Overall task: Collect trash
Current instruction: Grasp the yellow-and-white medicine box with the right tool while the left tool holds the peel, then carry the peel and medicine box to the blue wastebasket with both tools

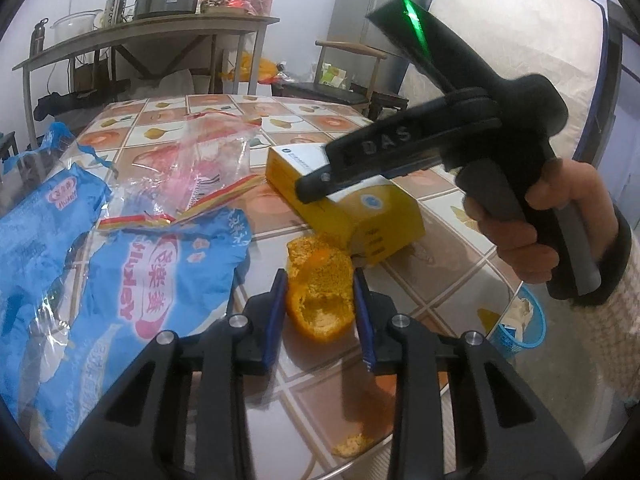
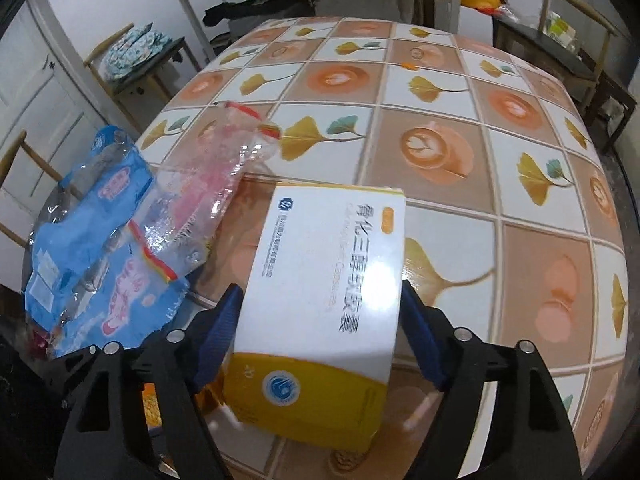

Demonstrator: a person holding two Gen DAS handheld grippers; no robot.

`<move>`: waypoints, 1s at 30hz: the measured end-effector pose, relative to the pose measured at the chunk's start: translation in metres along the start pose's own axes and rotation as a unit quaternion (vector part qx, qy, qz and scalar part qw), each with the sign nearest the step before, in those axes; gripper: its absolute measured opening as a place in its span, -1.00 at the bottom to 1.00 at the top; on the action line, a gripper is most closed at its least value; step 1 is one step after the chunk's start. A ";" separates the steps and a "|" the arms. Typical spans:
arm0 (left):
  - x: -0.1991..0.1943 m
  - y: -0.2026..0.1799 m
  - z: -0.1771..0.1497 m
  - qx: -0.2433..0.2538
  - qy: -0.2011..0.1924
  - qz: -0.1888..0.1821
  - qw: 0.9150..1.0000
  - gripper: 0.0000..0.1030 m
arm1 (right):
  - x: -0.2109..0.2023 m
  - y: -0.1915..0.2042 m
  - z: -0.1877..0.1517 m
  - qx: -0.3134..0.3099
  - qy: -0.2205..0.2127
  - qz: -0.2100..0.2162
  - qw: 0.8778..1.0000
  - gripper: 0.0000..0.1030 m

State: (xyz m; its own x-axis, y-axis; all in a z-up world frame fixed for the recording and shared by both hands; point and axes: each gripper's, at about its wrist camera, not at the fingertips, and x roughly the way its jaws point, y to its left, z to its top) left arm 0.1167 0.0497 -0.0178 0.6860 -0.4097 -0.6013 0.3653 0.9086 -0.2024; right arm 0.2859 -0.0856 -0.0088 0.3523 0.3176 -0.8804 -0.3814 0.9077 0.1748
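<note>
Left gripper: the black left gripper with blue pads (image 1: 320, 304) straddles the torn orange peel (image 1: 320, 294), one pad at each side and touching or nearly so; whether it has bitten yet I cannot tell.
Right gripper: the black right gripper with blue pads (image 2: 320, 336) sits astride the yellow-and-white cardboard medicine box (image 2: 324, 300), both pads along its long sides; it looks clamped on, though real pressure cannot be confirmed.
Step in hand: judged to be picking up two pieces of rubbish at once, peel on the left and box on the right.
Doing it well: the peel is soft and hollow, so squeeze gently and low on its walls, or it may fold and slip. Lift the box straight up and level; card sides can bow under a hard pinch.
Where it goes: a small blue plastic basket (image 1: 520, 326) stands below the table's near right edge and already holds some scraps, a likely bin.
Left over: a blue printed plastic food wrapper (image 1: 80, 260) lies at the near left, a clear crinkled bag with red and rainbow trim (image 1: 200, 168) just behind it, and a small crumb of peel (image 1: 352, 444) at the near edge.
Surface: a glossy tablecloth printed with coffee cups and ginkgo leaves (image 2: 460, 128), smooth and probably slippery.
Room: wooden chairs around; a cluttered side table (image 1: 160, 32) far left and a grey fridge (image 1: 376, 0) far right.
</note>
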 end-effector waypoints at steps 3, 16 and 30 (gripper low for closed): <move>0.000 0.000 0.000 0.000 -0.001 0.000 1.000 -0.46 | -0.007 -0.007 -0.006 0.007 -0.005 -0.006 1.000 0.41; -0.004 -0.006 0.004 0.001 -0.010 -0.009 1.000 -0.55 | -0.051 -0.034 -0.029 0.046 -0.059 -0.002 0.997 0.39; -0.010 -0.035 0.026 0.026 -0.035 -0.047 0.998 -0.55 | -0.103 -0.077 -0.069 0.112 -0.117 0.001 0.987 0.39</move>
State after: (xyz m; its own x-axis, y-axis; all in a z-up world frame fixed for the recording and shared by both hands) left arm 0.1134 0.0193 0.0152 0.6879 -0.4999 -0.5262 0.4617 0.8608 -0.2142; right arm 0.2199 -0.2074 0.0382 0.5498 0.3496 -0.7586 -0.1920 0.9368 0.2925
